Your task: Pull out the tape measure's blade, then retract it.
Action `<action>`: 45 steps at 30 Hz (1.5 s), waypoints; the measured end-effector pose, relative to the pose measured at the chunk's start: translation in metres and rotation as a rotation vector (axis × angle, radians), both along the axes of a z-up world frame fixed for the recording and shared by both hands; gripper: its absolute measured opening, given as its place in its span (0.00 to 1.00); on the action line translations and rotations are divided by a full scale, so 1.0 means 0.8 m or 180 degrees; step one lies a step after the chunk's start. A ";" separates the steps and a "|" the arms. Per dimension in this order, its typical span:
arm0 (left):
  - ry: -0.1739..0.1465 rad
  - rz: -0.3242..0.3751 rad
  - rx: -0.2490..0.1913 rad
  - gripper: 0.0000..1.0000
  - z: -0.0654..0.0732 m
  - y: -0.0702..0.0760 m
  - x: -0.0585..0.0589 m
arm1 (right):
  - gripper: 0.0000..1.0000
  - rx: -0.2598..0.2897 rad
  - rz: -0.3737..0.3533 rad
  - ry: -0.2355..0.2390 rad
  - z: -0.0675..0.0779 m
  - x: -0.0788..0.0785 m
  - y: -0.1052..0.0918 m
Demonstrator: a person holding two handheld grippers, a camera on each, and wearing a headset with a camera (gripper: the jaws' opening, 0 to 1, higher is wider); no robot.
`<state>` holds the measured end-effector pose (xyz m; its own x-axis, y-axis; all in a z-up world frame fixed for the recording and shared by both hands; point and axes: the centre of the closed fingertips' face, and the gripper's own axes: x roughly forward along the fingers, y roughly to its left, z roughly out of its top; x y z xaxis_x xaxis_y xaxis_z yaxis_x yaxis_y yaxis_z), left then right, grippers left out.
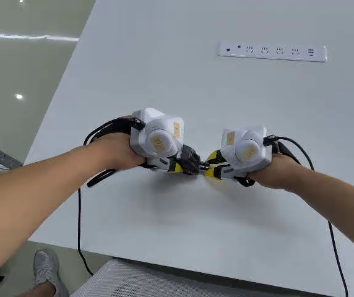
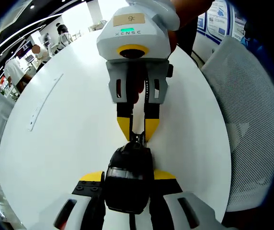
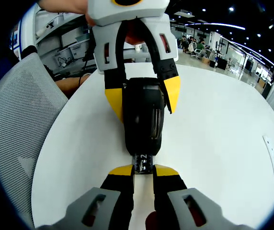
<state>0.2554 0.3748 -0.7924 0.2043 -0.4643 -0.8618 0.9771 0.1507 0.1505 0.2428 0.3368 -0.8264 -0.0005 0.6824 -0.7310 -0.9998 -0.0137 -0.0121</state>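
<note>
A black tape measure (image 2: 127,184) sits between the yellow-tipped jaws of my left gripper (image 2: 128,176), which is shut on its case. In the right gripper view the same case (image 3: 144,115) stands upright, with a short stub of blade (image 3: 143,163) coming out of its lower end. My right gripper (image 3: 143,170) is shut on that blade tip. In the head view the left gripper (image 1: 186,162) and the right gripper (image 1: 211,168) meet tip to tip near the table's front, with the tape measure (image 1: 191,159) between them. The blade is barely out.
The white table (image 1: 183,80) carries a white power strip (image 1: 273,51) at the back right. A grey mesh chair (image 1: 140,281) stands at the front edge. Black cables (image 1: 79,216) trail off both grippers. People stand far off (image 2: 36,52).
</note>
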 end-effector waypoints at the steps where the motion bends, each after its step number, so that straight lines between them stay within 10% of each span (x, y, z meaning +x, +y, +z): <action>1: 0.0001 -0.0003 0.0001 0.31 0.000 0.000 0.000 | 0.10 0.0000 0.0006 -0.0004 0.000 0.000 -0.003; 45: 0.0010 -0.0041 0.0045 0.31 0.004 -0.005 -0.005 | 0.10 -0.0134 -0.0131 0.0051 0.001 0.003 -0.102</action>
